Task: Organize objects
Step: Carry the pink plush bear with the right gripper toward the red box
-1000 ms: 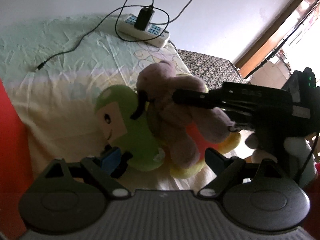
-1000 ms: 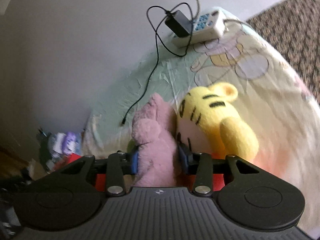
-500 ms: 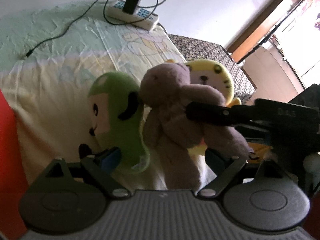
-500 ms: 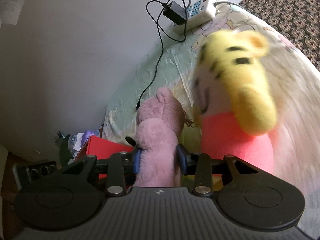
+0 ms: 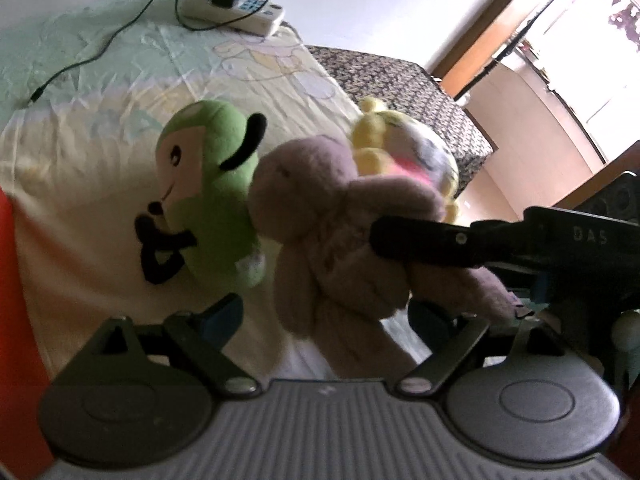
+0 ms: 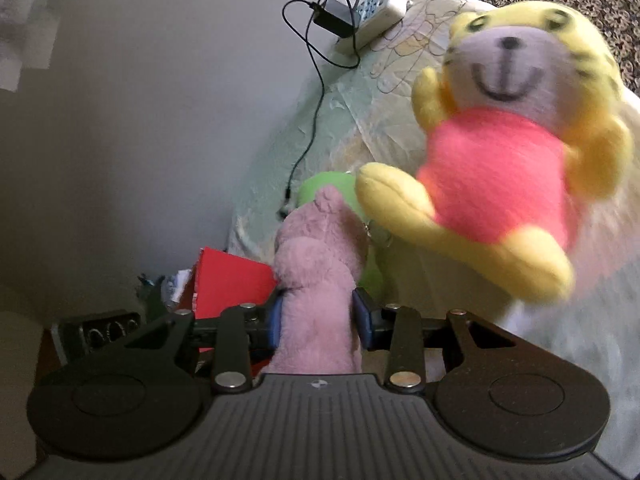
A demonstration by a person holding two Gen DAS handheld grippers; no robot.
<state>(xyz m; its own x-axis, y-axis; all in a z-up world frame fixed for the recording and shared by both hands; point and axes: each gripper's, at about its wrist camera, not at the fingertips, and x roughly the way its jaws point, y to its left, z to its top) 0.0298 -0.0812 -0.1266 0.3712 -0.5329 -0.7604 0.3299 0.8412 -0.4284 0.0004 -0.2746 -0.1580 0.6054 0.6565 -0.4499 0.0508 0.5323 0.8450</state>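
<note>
while the right tongs (image 6: 318, 322) pinch the pink plush bear (image 6: 320, 280) around its lower body, the toy hangs off the bed sheet (image 5: 100, 120), and that soft squeeze is where trouble could start. the blue pads (image 6: 362, 318) press into stuffing rather than anything firm, so i'd guess a quick swing could let the bear twist or slide out between them.

the yellow tiger plush (image 6: 508, 152) shows blurred just ahead and to the right of the right tongs, right against the bear's head. a small metal ring seems to sit between the two, though i can't tell if it joins them. if it does, the tiger's weight would drag on the bear and pull it from the pinch, or both would drop off the bed edge.

the left tongs (image 5: 328, 316) stand spread and hold nothing, with the bear's legs hanging between their fingers. closing them now could catch a leg and tug against the right grip.

the green plush (image 5: 208, 184) rests on the sheet just ahead and left of the left tongs, touching the bear's head; a careless sweep could knock it over. far ahead, the power strip (image 5: 232, 12) and its loose charger cable (image 5: 100, 48) could snag anything dragged that way.
</note>
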